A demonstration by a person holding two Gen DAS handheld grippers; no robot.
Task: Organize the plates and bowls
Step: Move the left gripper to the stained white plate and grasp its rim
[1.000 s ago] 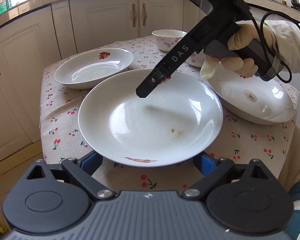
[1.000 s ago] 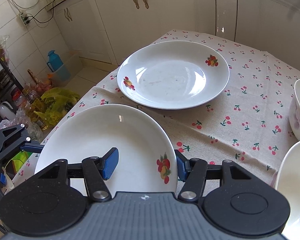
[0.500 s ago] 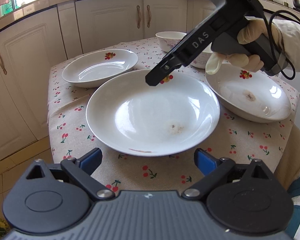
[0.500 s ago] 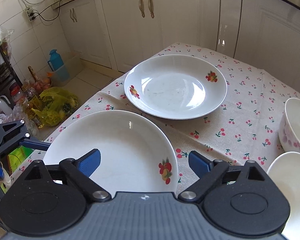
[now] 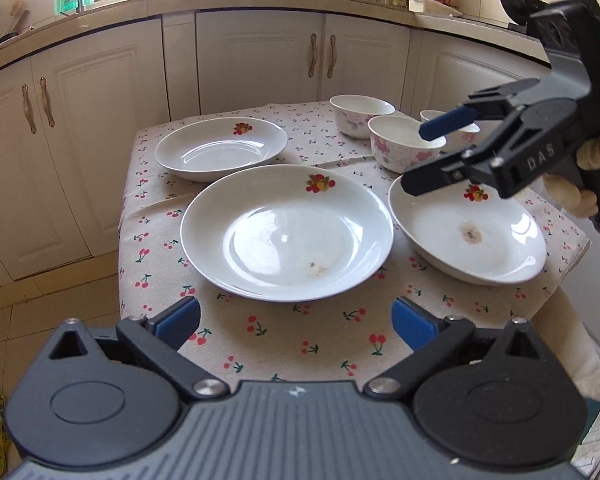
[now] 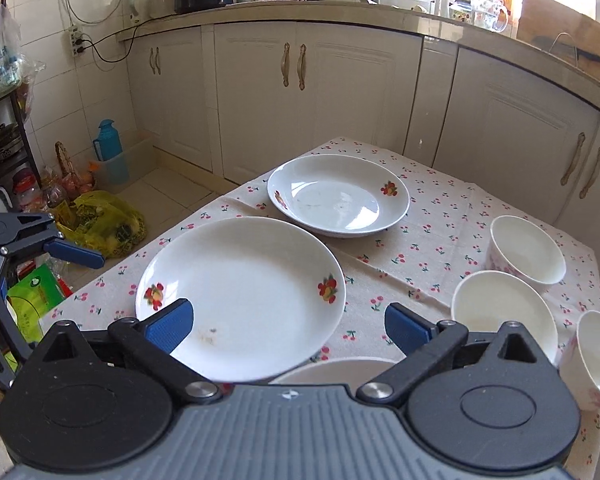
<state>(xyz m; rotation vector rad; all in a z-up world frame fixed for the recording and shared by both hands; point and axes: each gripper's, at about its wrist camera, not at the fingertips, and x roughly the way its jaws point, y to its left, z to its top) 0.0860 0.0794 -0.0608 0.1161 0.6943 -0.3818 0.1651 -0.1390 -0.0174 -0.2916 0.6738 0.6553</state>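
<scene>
Both tools, left tool (image 5: 296, 316) and right tool (image 6: 286, 322), jaws just spread apart and empty, backed off the middle plate (image 5: 286, 232), seemingly just released at the table's near edge; stacking not started.

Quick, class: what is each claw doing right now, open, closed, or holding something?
Left claw: open, holding nothing; it has just been opening.
Right claw: open, holding nothing; it has just been opening.

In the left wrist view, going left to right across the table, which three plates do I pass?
Far-left plate → middle plate → right plate with a brown stain.
</scene>
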